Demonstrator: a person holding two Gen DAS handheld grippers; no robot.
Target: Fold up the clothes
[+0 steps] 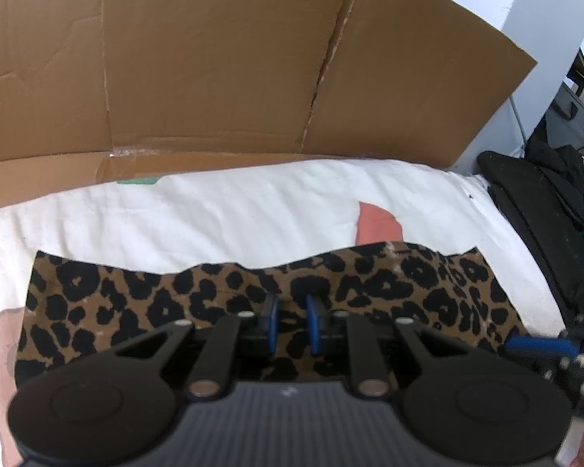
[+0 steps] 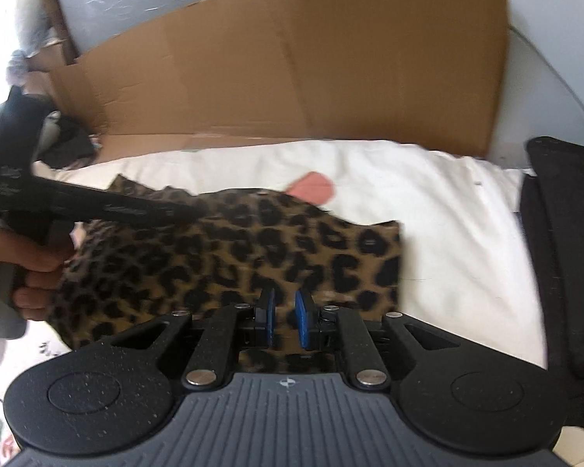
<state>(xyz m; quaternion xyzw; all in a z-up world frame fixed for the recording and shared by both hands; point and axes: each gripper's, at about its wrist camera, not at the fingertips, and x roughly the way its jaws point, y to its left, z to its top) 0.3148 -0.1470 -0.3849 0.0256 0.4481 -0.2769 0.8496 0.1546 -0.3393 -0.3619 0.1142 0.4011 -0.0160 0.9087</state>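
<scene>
On the white sheet [image 1: 214, 202], the leopard cloth [image 1: 175, 292] lies folded; both grippers' jaws stand slightly apart over it, nothing visibly gripped: left gripper [image 1: 292, 321], right gripper [image 2: 284, 319]. Next, an edge must be pinched.

The cloth [image 1: 253, 299] under the left gripper [image 1: 292, 327] is brown with black spots. The gripper is black with blue pads [image 1: 312, 323]. Beyond it lies a white sheet [image 1: 214, 210] with a pink patch [image 1: 377, 225], then plain brown cardboard [image 1: 214, 62].

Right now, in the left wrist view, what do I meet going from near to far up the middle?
left gripper → leopard-print garment → white sheet → cardboard panel
</scene>
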